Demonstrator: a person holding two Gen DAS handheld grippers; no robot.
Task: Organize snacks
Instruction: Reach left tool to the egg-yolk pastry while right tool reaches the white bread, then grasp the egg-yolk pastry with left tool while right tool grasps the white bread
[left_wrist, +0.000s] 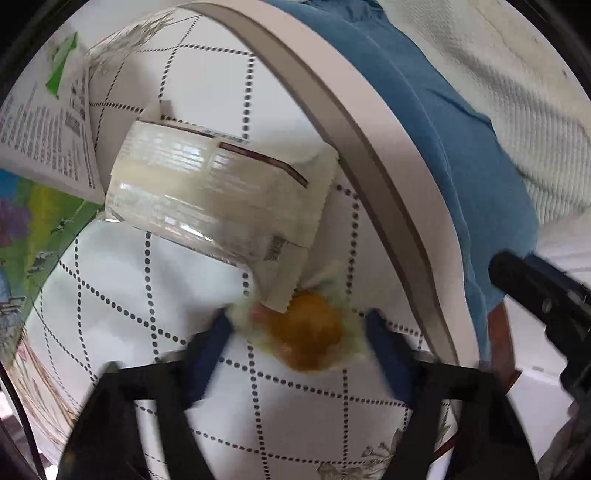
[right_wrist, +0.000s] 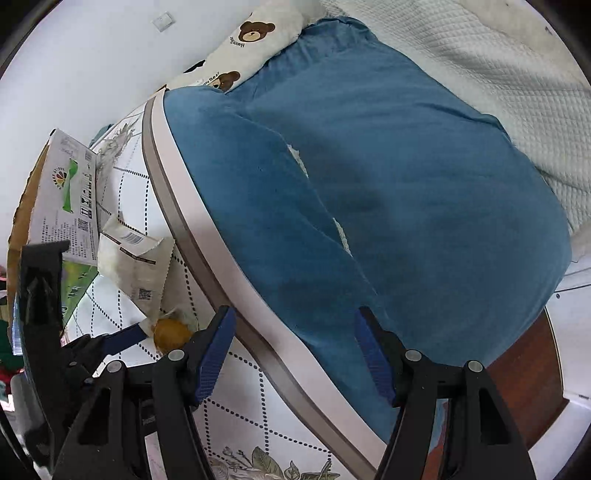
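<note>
Looking down at a table (left_wrist: 122, 280) with a white cloth of dotted diamond lines and a leaf print at its near edge. The rim (left_wrist: 373, 155) is pale with a grey band, curved. Past it a blue blanket (right_wrist: 388, 206), soft and plush, lies over a white quilted cover (right_wrist: 517, 88); a bear-print pillow (right_wrist: 255, 33) sits by the wall.

On my left a printed carton (left_wrist: 48, 136), white with a green stripe and small black text, stands close to the snacks. A clear glossy packet (left_wrist: 207, 199) with serrated ends and a barcode lies touching the carton and overlapping the small snack, crowding it from above.

The snack (left_wrist: 306, 332) is a round orange-brown piece in a clear crinkly wrapper with pale yellowish edges, on the cloth near the rim.

My left gripper (left_wrist: 299, 336) points down over it, blue ribbed pads either side, partly open. The pads look at the wrapper's edges but blur hides whether they press it; I cannot tell if I hold it.

My right gripper (right_wrist: 295, 347) hangs over the rim and blanket, beside the left one, jaws partly open, nothing between them.
</note>
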